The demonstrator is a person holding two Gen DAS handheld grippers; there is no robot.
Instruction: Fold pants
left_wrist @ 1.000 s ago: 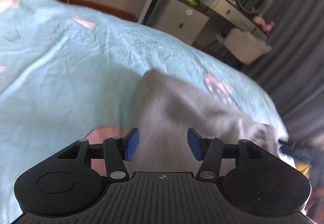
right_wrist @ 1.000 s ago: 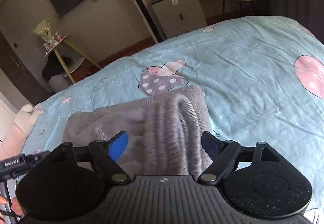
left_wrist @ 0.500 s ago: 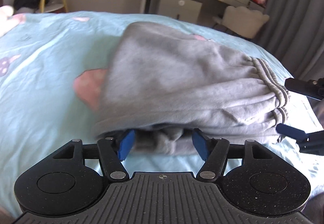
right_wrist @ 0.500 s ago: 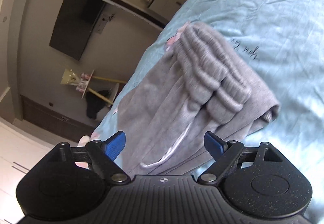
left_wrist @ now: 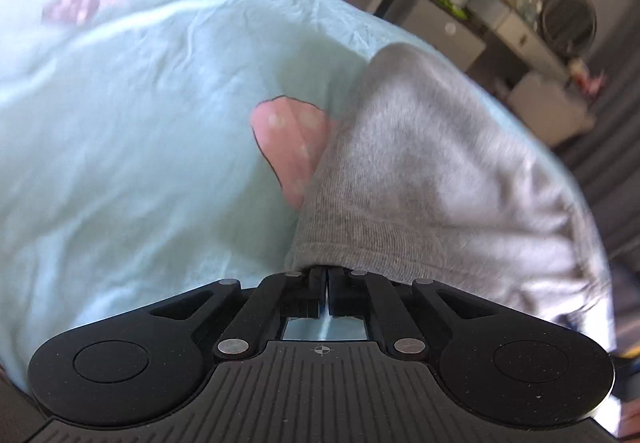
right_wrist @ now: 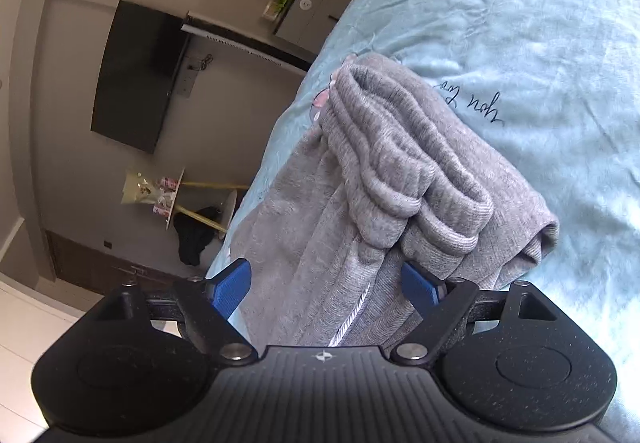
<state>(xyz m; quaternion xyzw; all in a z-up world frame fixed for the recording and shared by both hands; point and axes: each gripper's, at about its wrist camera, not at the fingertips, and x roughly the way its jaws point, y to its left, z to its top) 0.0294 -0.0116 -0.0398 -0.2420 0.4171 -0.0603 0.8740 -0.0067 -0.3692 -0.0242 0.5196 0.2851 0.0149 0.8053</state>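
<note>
Pants (right_wrist: 400, 171) lie folded on bed cover (right_wrist: 540, 43), along its edge facing the wall TV (right_wrist: 136, 75). Waistband on top of stack. Dresser (right_wrist: 316, 9) past far bed corner; side table (right_wrist: 188, 203) on floor below TV.

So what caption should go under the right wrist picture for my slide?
Open right hand-held gripper straddling folded grey pants on a light blue bedspread.

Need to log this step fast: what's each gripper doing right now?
Left gripper: just snapped shut on an edge of the grey pants.
Right gripper: open, pants fabric between its jaws, not pinched.
</note>
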